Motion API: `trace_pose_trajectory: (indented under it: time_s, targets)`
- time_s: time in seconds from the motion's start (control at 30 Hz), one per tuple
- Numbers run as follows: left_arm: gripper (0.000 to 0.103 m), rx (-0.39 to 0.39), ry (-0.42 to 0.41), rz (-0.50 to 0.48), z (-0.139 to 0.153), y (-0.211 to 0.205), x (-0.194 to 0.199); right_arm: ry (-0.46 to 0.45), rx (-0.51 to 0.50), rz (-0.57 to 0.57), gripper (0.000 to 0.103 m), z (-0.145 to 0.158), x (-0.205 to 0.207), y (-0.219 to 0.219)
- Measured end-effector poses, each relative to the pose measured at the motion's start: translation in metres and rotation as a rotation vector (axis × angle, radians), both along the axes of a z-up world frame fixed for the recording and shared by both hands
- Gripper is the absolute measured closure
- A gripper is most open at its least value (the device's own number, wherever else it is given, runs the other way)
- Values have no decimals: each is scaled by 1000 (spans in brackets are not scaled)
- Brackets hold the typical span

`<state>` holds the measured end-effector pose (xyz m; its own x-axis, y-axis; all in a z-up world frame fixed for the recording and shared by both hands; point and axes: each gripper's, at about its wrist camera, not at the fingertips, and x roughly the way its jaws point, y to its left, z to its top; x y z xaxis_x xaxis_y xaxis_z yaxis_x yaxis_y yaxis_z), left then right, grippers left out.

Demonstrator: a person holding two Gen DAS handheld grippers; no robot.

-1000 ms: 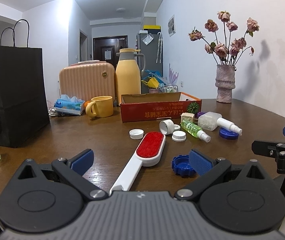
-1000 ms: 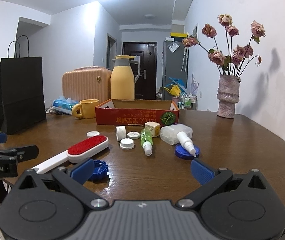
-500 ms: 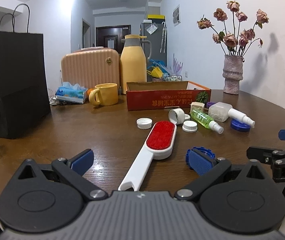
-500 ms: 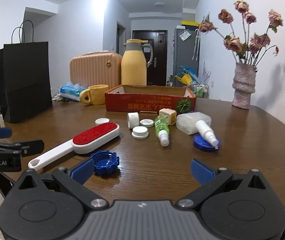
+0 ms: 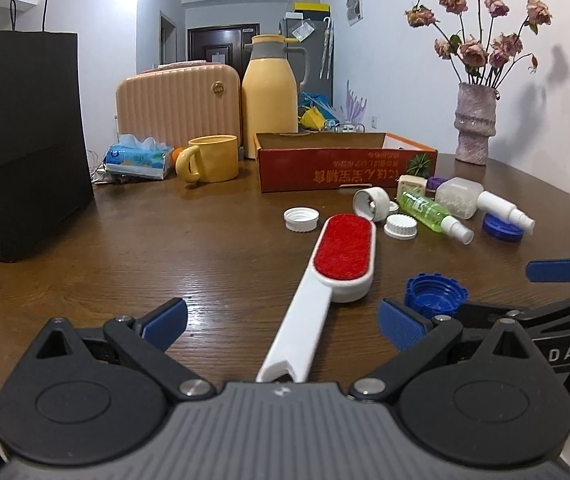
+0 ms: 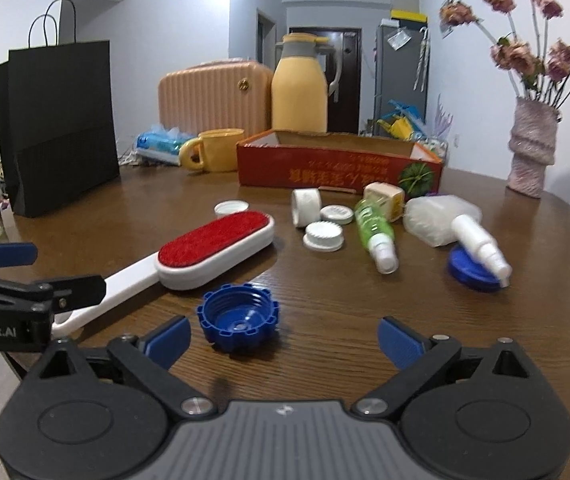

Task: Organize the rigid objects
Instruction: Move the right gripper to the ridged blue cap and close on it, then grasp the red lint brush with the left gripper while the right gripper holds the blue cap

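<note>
Rigid objects lie scattered on the dark brown wooden table (image 6: 485,360), none yet inside the shallow red cardboard box (image 6: 337,166) that stands behind them and looks like the likely collecting place. Nearest is a blue ridged plastic cap (image 6: 239,322), lying open side up just ahead of the right gripper (image 6: 283,340); this gripper's blue-padded jaws are wide and beginning to close, the cap sits off-centre towards the left pad, and nothing is pressed between them. Beside it lies a white-handled lint brush with a red felt face (image 5: 327,276), its handle running between the spread jaws of the left gripper (image 5: 283,322), which hold nothing. Further out are several white screw caps (image 6: 323,236), a green transparent spray bottle (image 6: 375,232) on its side, a frosted white spray bottle (image 6: 449,224) resting on a flat blue lid (image 6: 471,270), and a small cream cube-shaped box (image 6: 385,198). A yellow mug (image 5: 209,158), a yellow thermos jug (image 5: 271,92) and a black paper bag (image 5: 25,136) stand beyond. The step in hand seems to be the approach for first pickups. Next, the right gripper would need to centre on the cap's rim before closing, while the left should settle lower over the brush handle.
</note>
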<state>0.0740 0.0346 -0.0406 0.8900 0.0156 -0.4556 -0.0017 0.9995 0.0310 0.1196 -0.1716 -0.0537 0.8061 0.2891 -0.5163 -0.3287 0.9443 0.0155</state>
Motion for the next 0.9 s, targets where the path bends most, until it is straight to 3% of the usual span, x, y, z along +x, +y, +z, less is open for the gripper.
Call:
trace_pose_trajectory:
  time_s: [0.27,0.37,0.47,0.5,0.9]
  targets:
    - [0,-1,22,-7,-4,14,15,30,1,21,15,-9,18,17]
    - [0,-3,31,-14,-5,15,20,51,0,32,24,-13,26,22]
    - [0,-9,41,-23,-7,16,25,55,-4,41,39,-14,30,25]
    - [0,-10,45,-26,-8,17,26,56,-2,50,49,-14,31,25]
    - [0,-2,86,-70,-6,7,49,22,54,39,50,-5,44,6]
